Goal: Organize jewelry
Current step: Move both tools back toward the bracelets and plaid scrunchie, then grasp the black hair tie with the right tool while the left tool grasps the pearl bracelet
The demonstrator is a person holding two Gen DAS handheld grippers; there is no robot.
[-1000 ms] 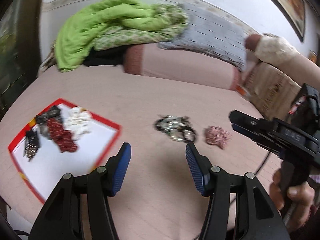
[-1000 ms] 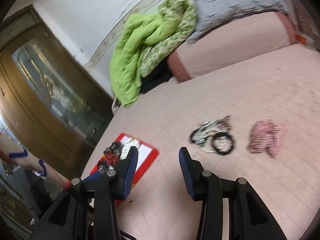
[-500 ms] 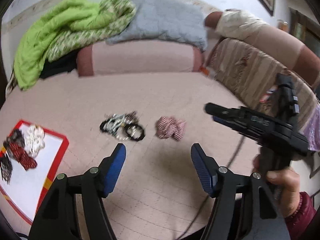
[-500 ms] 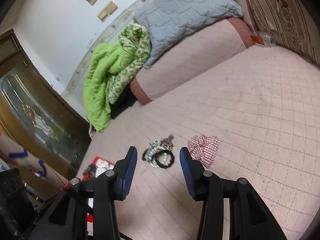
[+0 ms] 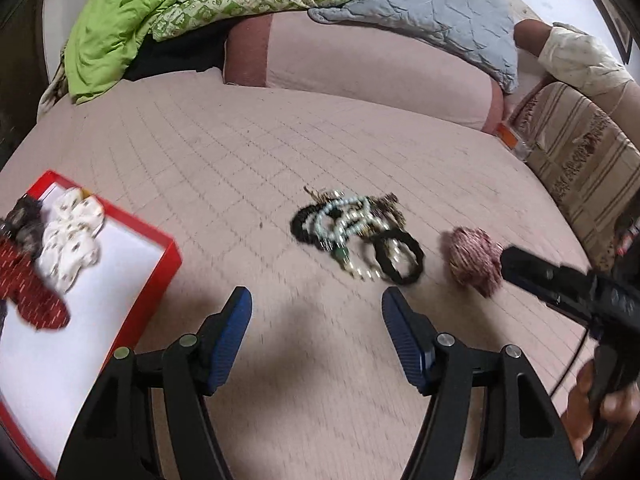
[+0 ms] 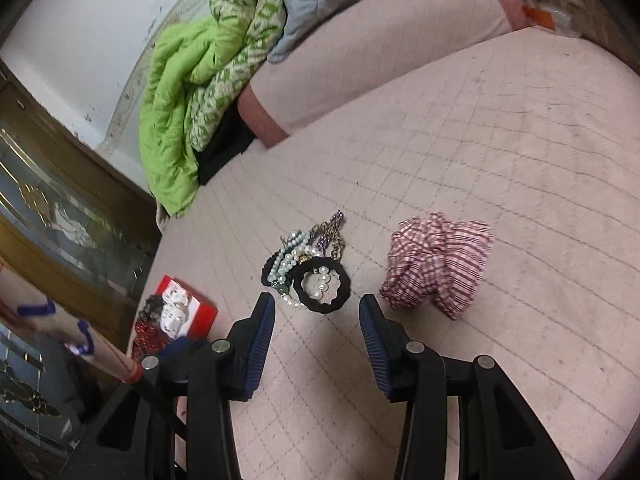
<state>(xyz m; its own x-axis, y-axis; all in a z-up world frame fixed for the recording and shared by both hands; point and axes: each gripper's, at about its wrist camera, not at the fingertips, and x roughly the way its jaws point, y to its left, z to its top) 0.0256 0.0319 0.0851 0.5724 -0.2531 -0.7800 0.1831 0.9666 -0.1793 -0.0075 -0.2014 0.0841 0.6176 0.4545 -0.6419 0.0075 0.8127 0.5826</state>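
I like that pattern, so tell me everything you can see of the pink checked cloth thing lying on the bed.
The pink checked scrunchie is a gathered ring of thin woven-looking fabric, red and white checks, crumpled into soft folds. It lies flat and alone on the quilted pink bedcover, just right of the jewelry pile with a bare gap between them. Nothing touches it but the cover. In the left wrist view it is blurred, with the tip of the right gripper passing in front of its edge.
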